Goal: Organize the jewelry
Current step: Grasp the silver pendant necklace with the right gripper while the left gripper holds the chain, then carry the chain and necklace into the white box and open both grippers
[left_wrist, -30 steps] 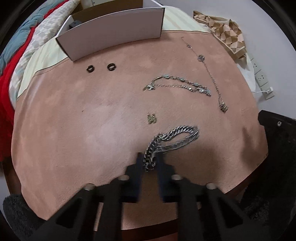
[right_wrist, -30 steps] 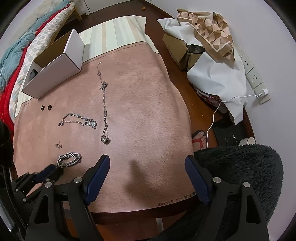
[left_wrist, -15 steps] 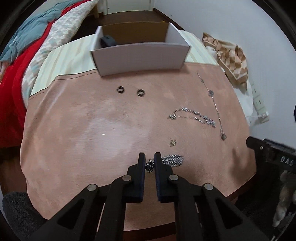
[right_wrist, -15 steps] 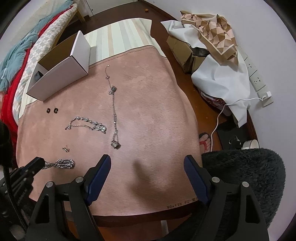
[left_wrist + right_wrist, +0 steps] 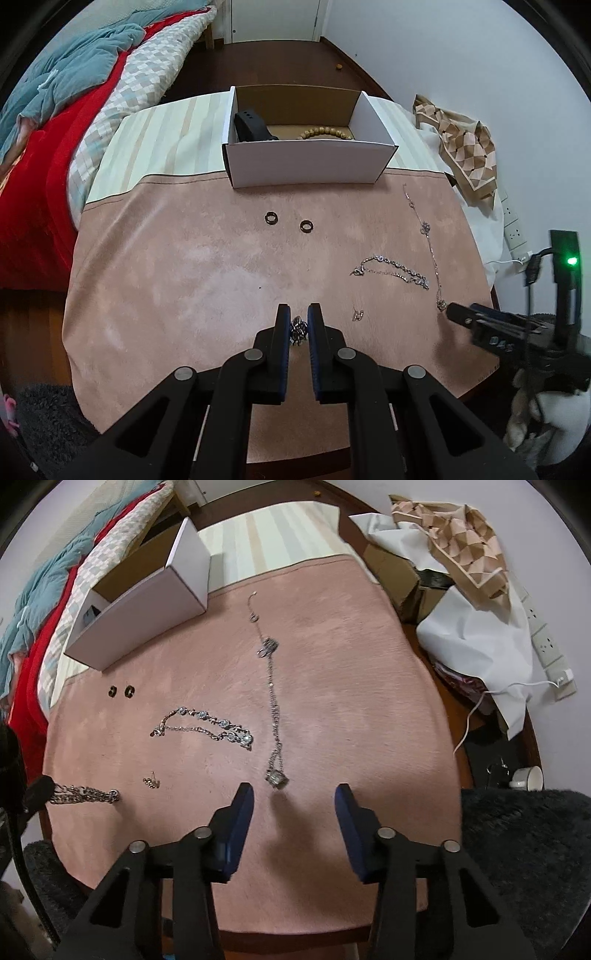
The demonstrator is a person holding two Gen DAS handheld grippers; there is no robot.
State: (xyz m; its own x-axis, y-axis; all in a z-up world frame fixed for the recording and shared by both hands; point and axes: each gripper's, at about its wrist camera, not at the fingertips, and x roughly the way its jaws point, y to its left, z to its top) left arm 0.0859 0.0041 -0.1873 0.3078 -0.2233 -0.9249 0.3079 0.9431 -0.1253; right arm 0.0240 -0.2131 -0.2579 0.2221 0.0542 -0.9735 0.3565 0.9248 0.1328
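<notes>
Most of the chain [image 5: 298,331] is hidden between the left gripper's [image 5: 298,325] fingers; only a bunched bit shows. In the box [image 5: 306,166], the near wall hides part of the bead string [image 5: 325,132] and the black item [image 5: 251,127]. The right gripper [image 5: 480,321] is blurred in the left view. The small charm [image 5: 151,782] is too small to tell.

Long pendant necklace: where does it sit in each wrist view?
Left wrist: long pendant necklace runs down the mat's right side, pendant end near the right gripper.
Right wrist: long pendant necklace runs down the centre, pendant just ahead of the fingertips.
Shared landmark: white box.
</notes>
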